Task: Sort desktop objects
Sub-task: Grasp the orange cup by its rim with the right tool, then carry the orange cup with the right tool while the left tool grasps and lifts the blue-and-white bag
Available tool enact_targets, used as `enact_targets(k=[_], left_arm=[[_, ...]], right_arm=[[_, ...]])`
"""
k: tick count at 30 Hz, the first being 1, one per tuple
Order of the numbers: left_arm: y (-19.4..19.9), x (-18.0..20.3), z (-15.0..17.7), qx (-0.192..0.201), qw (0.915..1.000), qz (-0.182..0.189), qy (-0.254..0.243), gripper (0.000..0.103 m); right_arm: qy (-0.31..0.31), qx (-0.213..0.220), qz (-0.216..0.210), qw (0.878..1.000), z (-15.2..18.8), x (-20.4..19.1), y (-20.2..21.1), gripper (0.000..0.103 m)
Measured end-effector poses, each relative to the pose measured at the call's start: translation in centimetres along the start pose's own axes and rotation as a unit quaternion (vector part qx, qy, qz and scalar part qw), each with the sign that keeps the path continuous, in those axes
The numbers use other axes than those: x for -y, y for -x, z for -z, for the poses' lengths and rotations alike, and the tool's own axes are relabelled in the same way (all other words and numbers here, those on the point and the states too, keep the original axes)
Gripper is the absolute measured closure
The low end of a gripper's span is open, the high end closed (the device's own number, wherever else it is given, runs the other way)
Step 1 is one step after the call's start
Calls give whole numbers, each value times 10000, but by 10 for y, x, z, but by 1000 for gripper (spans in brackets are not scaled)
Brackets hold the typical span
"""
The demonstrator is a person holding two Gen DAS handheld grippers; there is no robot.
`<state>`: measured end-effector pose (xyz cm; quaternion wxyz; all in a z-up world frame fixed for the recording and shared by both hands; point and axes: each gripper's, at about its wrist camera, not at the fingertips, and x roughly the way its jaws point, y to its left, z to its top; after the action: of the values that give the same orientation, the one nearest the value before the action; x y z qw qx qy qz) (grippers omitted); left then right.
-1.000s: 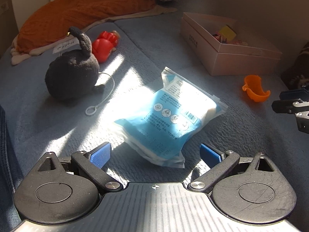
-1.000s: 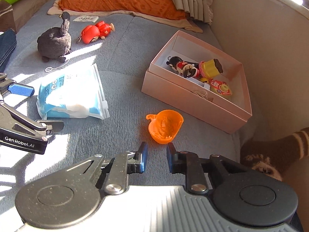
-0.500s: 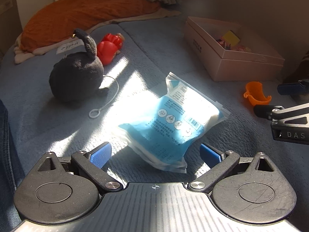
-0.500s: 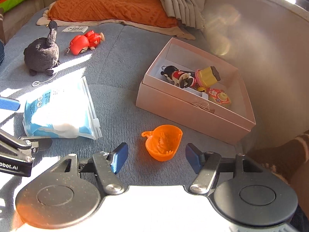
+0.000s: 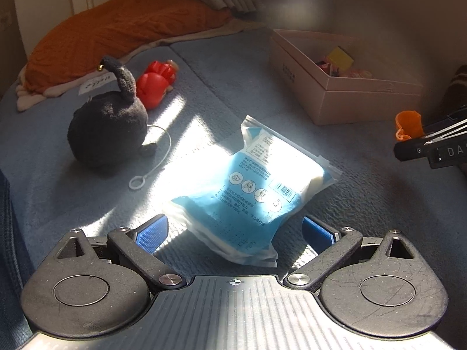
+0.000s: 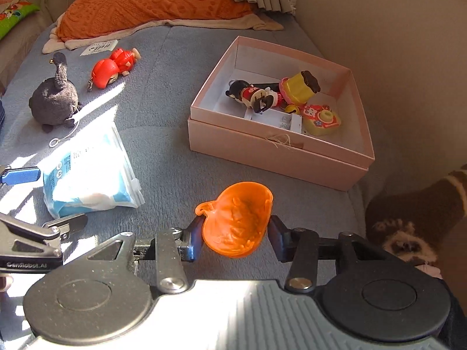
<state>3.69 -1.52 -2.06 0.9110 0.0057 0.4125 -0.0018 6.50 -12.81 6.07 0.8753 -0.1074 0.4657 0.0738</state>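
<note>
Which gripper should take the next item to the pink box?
Right. The right gripper is open with the orange pumpkin cup between its fingers, near the pink box. The left gripper is open around the blue pouch, farther off.

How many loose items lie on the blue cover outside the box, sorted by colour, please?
Orange: 1, the cup
Red: 1, the doll
Black: 1, the plush
Blue and white: 1, the pack
White: 1, the card
Total: 5

Both grippers [image 5: 233, 233] [image 6: 235, 237] spread wide, low.
</note>
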Motion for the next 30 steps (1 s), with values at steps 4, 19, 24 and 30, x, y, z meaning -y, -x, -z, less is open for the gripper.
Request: enact_targets(k=[4, 19, 24, 30], left_arm=[[-11, 8, -11, -7, 9995, -152, -273, 2], [-26, 53, -28, -34, 9504, -251, -3101, 1], [-51, 35, -45, -538, 9728, 248, -2239, 4], [-19, 46, -33, -534, 9715, 226, -2300, 44]], right_arm=[[-93, 122, -159, 9998, 24, 13, 45, 57], [-1, 591, -151, 9981, 44, 16, 67, 57], [-122, 615, -285, 9976, 43, 20, 73, 57], [-505, 153, -933, 9942, 29, 42, 84, 57]])
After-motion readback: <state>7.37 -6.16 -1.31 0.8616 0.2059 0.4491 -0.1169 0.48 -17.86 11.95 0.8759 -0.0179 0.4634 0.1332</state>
